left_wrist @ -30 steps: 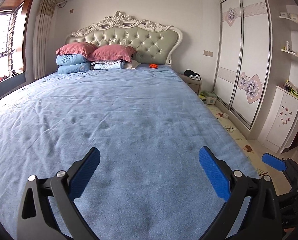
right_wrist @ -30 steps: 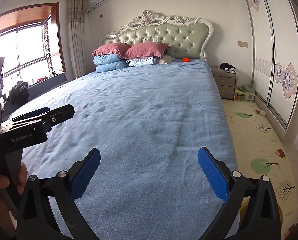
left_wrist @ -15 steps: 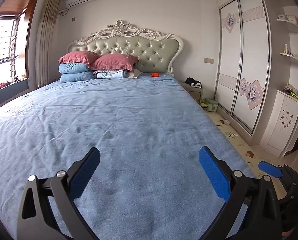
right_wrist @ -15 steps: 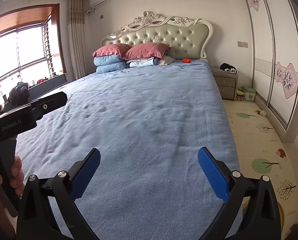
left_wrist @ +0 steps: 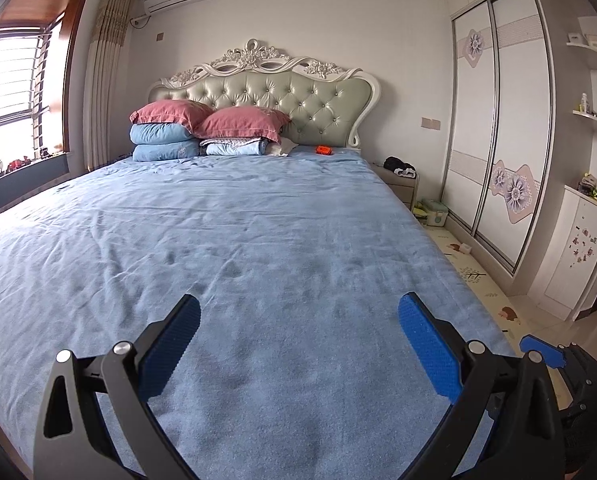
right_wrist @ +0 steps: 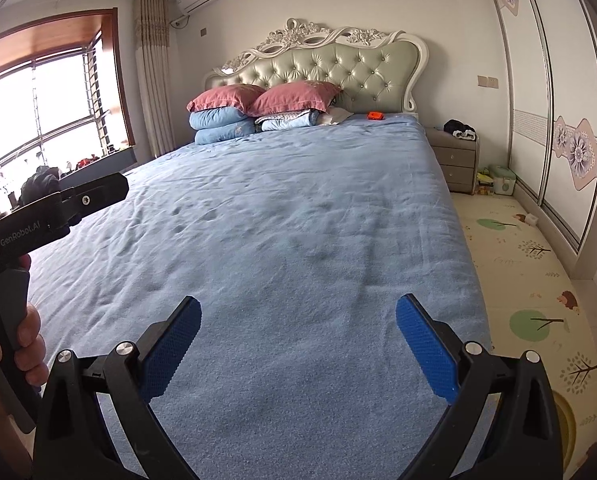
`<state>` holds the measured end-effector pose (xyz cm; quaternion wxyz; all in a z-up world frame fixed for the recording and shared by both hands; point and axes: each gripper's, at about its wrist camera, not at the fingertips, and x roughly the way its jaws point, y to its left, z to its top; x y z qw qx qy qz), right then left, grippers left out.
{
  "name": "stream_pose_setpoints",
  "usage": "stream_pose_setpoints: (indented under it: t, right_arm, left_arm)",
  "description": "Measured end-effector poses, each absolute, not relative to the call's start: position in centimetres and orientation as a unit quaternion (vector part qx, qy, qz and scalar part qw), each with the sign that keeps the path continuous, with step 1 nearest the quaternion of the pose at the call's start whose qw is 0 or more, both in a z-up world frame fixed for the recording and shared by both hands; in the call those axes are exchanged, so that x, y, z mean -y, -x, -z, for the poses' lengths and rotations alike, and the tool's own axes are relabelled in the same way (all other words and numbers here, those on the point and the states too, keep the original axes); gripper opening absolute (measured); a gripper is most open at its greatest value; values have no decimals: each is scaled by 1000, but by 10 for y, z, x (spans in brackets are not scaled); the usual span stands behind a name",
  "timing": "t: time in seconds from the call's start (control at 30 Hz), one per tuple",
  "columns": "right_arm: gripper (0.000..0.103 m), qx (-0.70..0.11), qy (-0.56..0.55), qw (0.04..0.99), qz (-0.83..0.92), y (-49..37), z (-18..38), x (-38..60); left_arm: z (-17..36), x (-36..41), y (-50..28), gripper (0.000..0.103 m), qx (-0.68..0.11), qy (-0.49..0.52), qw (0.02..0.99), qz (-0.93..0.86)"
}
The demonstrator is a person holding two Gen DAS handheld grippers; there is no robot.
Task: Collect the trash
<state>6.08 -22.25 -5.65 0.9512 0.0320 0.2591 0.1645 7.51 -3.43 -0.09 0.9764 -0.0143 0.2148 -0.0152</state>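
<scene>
A small orange object [left_wrist: 323, 149] lies at the far end of the blue bed [left_wrist: 258, 248], just right of the pillows; it also shows in the right wrist view as the orange object [right_wrist: 375, 115]. My left gripper [left_wrist: 298, 340] hangs open over the foot of the bed with nothing between its blue pads. My right gripper [right_wrist: 297, 340] is open too, also over the foot of the bed and holding nothing. In the right wrist view the left gripper's black body [right_wrist: 54, 212] sits at the left edge, held by a hand [right_wrist: 26, 344].
Pink and blue pillows [left_wrist: 202, 132] are stacked at the padded headboard [left_wrist: 282, 92]. A nightstand [right_wrist: 456, 160] with dark cloth stands right of the bed. A patterned floor mat [right_wrist: 530, 288], a small green box [right_wrist: 503, 180] and a sliding wardrobe [left_wrist: 498, 140] fill the right side. A window [right_wrist: 46, 108] is left.
Both wrist views have tilted upward a little, so the headboard and pillows sit lower in the frames. Both grippers stay open.
</scene>
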Motion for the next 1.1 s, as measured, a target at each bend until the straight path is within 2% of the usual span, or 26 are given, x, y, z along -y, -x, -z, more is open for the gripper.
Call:
stream_pose_setpoints:
  t: [1.1]
  right_arm:
    - [95, -266, -40, 948, -170, -63, 59, 221]
  left_arm:
    - [-15, 35, -71, 99, -207, 5, 978, 12]
